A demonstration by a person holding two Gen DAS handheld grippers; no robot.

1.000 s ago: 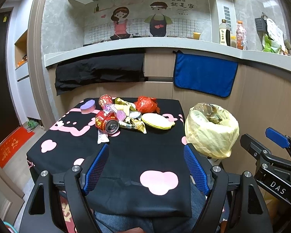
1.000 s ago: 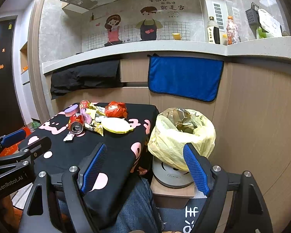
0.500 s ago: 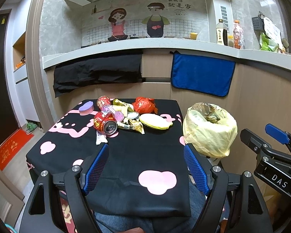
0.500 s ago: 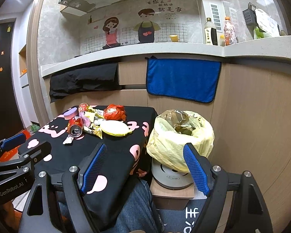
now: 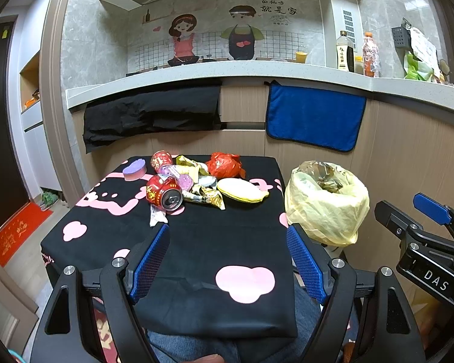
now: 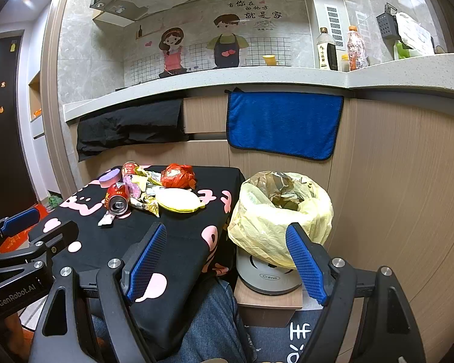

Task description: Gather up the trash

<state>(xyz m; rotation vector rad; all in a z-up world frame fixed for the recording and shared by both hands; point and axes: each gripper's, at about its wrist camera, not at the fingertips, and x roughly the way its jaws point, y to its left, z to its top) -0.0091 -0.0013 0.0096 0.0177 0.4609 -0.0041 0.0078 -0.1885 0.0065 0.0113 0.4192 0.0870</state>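
Meanwhile, both ribbed-padded grippers, left gripper [image 5: 227, 255] and right gripper [image 6: 227, 255], spread wide, empty, near crumpled wrappers [image 5: 201, 192].

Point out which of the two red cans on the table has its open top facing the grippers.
The nearer red can, lying on its side at the pile's front left with its silver top toward the camera. The other red can sits farther back beside the purple sponge.

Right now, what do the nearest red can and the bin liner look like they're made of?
Red can: looks like thin metal, probably aluminium, with a glossy printed body; the bare silvery end with its opening faces the camera. Bin liner: thin pale-yellow plastic film, semi-translucent and crinkled, folded over the rim.
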